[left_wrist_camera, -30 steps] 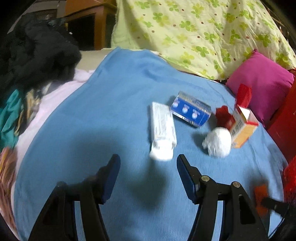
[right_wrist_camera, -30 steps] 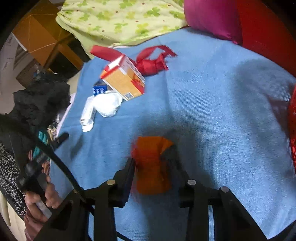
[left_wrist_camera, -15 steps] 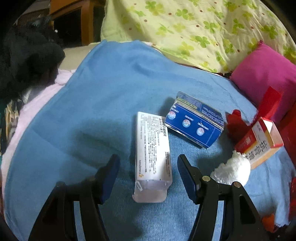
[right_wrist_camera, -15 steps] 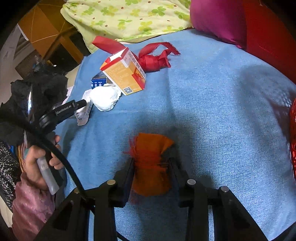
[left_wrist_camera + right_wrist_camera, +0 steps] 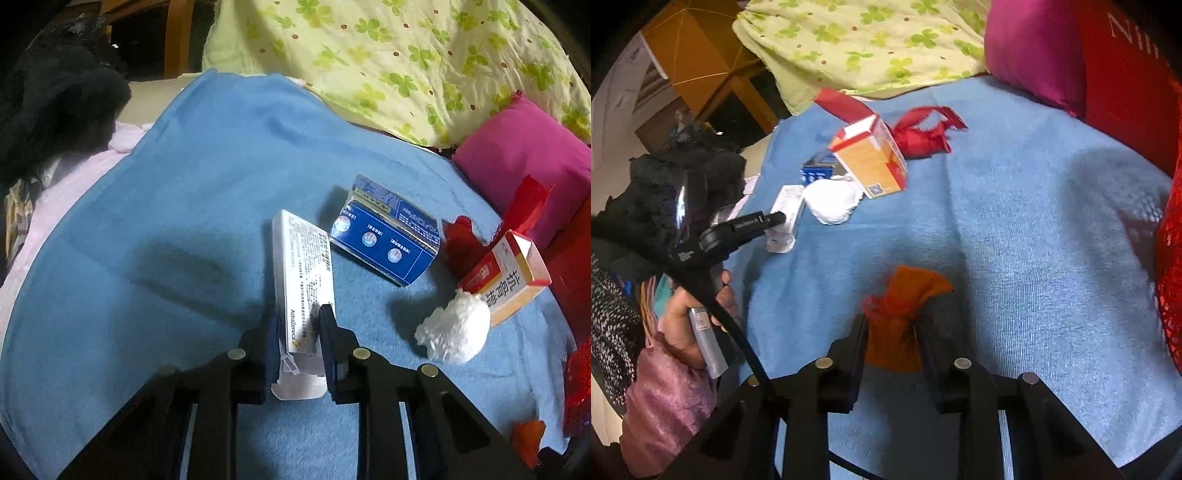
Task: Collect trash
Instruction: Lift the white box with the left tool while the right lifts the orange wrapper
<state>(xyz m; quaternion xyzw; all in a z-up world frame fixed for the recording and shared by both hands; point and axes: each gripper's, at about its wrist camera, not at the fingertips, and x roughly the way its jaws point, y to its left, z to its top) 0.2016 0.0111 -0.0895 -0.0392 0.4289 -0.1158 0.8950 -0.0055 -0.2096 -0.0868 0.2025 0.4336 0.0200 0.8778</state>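
Note:
My left gripper (image 5: 298,332) is shut on the near end of a long white medicine box (image 5: 303,280) that lies on the blue blanket (image 5: 184,221). Right of it lie a blue box (image 5: 384,243), a white tissue ball (image 5: 454,336), an orange and red box (image 5: 506,284) and a red ribbon (image 5: 461,240). My right gripper (image 5: 891,328) is shut on an orange scrap (image 5: 905,310) on the blanket. The right wrist view also shows the left gripper (image 5: 775,219) on the white box (image 5: 786,210), the tissue (image 5: 833,201), the orange box (image 5: 871,162) and the ribbon (image 5: 919,136).
A magenta pillow (image 5: 524,162) and a green clover quilt (image 5: 406,55) lie at the back. A red mesh bag (image 5: 1171,258) stands at the right edge. Dark clothes (image 5: 48,107) pile at the left. A hand (image 5: 690,317) holds the left gripper's handle.
My left gripper moved forward around the white box and closed on it. My right gripper tightened on the orange scrap and stayed in place.

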